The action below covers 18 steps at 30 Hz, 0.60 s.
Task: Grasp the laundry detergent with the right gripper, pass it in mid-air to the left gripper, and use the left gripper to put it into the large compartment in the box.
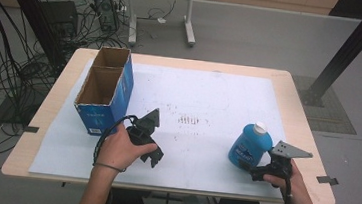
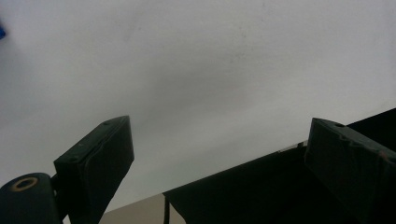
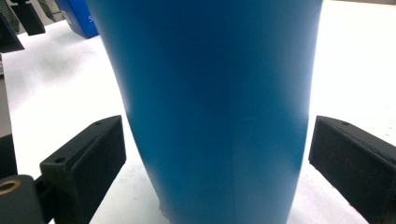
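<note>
Straddling the upright blue bottle point(image 3: 215, 107), the right hand-held gripper point(image 3: 217, 158) has jaws apart, positioned to close on it. Farther off, the left hand-held gripper point(image 2: 219, 163) waits spread, empty, beside the cardboard box point(image 1: 105, 91).

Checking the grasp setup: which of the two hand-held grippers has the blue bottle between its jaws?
The right hand-held gripper: its open jaws flank the blue bottle. The left hand-held gripper is open over the bare white sheet.

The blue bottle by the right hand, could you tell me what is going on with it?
A person has the right tongs open around the upright blue bottle, jaws on either side and not yet closed on it. The left tongs hang open over the white sheet, near the open cardboard box.
</note>
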Tool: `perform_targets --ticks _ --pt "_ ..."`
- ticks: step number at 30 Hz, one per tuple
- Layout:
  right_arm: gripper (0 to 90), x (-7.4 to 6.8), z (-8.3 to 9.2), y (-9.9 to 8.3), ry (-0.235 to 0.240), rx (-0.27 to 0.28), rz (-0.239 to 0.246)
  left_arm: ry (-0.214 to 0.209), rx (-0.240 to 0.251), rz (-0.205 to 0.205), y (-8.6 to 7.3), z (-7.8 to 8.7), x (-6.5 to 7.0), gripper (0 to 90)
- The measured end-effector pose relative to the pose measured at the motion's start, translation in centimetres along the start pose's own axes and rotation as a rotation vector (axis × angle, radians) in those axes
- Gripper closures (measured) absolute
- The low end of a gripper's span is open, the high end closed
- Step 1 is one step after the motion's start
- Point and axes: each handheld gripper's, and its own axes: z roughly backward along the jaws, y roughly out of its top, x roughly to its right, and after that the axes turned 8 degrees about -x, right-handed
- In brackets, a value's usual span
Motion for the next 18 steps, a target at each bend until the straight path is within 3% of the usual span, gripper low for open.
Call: perform_targets --ticks 18 --pt "3.5 0.02 -0.26 0.08 0.002 0.000 0.001 0.000 0.001 -0.002 -0.05 0.02 0.00 8.4"
